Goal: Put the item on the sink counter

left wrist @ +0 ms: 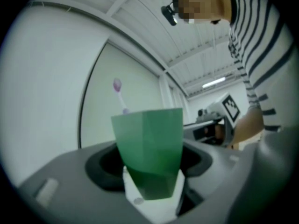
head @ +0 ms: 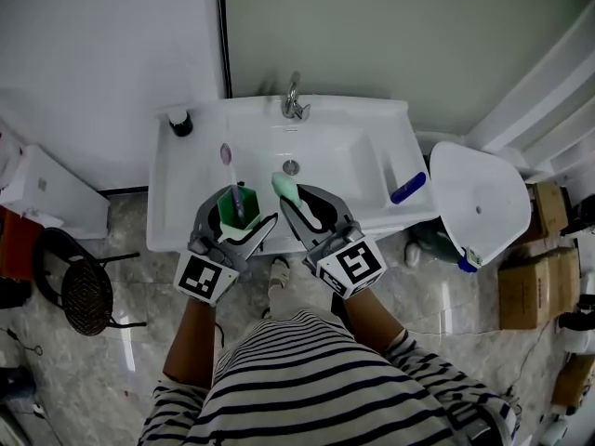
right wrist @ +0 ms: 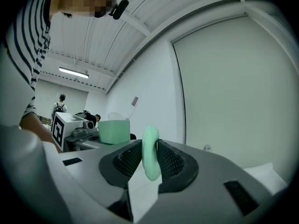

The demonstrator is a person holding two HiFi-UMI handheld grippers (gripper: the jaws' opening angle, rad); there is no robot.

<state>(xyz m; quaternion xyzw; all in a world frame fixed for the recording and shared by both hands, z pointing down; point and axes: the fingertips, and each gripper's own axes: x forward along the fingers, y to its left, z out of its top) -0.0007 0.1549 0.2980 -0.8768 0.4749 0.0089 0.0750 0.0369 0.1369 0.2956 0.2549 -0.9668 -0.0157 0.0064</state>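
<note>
My left gripper [head: 244, 223] is shut on a green cup [head: 240, 208] that holds a toothbrush with a purple head [head: 225, 153]. It hovers over the front left rim of the white sink [head: 195, 170]. In the left gripper view the cup [left wrist: 149, 148] stands upright between the jaws, and the toothbrush [left wrist: 118, 91] sticks up behind it. My right gripper [head: 299, 207] is shut on a pale green tube-like item [head: 284, 188] above the basin's front edge. The right gripper view shows this item [right wrist: 150, 153] pinched edge-on between the pads.
A faucet [head: 293, 100] stands at the back of the sink, with a drain [head: 291, 166] in the basin. A dark-capped bottle [head: 179, 121] sits on the left counter and a blue item [head: 407, 188] on the right. A white toilet [head: 479, 203] stands to the right and a black stool [head: 84, 291] to the left.
</note>
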